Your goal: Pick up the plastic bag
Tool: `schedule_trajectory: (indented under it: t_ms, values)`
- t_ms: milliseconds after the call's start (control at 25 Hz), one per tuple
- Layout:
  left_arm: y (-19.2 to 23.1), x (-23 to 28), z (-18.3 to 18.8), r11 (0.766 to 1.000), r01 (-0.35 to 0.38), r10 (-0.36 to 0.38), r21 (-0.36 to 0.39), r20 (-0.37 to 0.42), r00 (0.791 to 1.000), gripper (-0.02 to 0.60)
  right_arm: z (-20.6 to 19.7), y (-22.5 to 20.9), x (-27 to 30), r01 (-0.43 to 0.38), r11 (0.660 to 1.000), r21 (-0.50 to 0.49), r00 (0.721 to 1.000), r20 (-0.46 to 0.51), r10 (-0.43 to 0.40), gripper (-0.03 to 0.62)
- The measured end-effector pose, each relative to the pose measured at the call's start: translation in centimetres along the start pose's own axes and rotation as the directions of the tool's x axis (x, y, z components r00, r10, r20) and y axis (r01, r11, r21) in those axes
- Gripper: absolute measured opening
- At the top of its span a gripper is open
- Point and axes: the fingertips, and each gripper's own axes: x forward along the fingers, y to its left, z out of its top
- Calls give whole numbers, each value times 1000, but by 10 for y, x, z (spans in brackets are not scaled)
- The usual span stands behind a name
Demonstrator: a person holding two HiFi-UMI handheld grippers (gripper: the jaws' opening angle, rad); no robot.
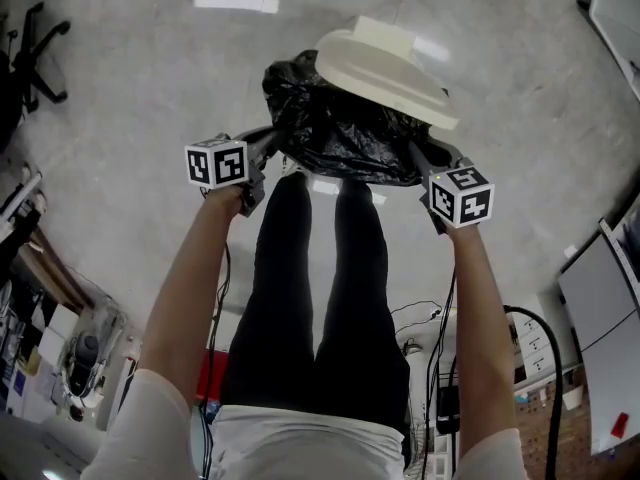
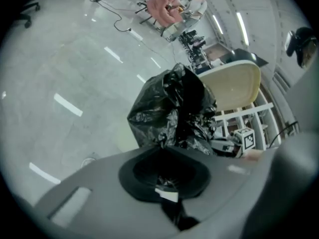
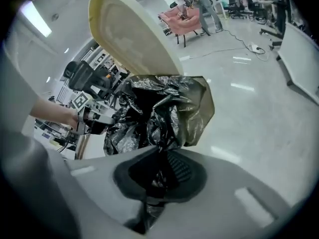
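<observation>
A crumpled black plastic bag [image 1: 340, 118] hangs in the air between my two grippers, above the person's legs. My left gripper [image 1: 272, 148] grips its left edge and my right gripper [image 1: 418, 156] its right edge. In the left gripper view the jaws [image 2: 167, 185] are shut on a pinch of black film, with the bag [image 2: 174, 111] bulging just beyond them. The right gripper view shows my right gripper [image 3: 157, 178] shut the same way on the bag [image 3: 162, 113]. A cream bin lid [image 1: 385, 68] stands up behind the bag.
The floor is grey and glossy. An office chair [image 1: 35, 53] stands at the far left and a desk edge [image 1: 600, 288] at the right. Cables and clutter lie near the person's feet. A pink chair [image 2: 164, 6] and a white table [image 3: 299, 59] stand farther off.
</observation>
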Motion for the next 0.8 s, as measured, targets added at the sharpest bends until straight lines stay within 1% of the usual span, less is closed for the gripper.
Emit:
schedule_trajectory:
  t_ms: [80,200,280,440,600,800]
  values:
    - [-3,-8,3,1000,-26,26,7,18,1000,8,2,5,-8,17,1000,20,1000,9,-17,7]
    - [-19,-28,10,998,-54,53,35,51,997,8,11,20,-31,14,999,49,999,47,-16,3]
    - [-34,-49,14,994,-85,79,75,74,994,8,19,34,-53,15,998,54,997,79,-19,3]
    - [-72,-101,16,975,-141,126,174,96,987,8,34,64,-103,37,996,80,990,130,-48,3]
    - [-117,-150,7,965,-139,120,224,95,988,8,34,94,-148,68,993,101,989,128,-80,3]
    - [-166,-206,3,953,-122,95,277,110,989,7,39,134,-191,123,989,81,982,133,-133,3]
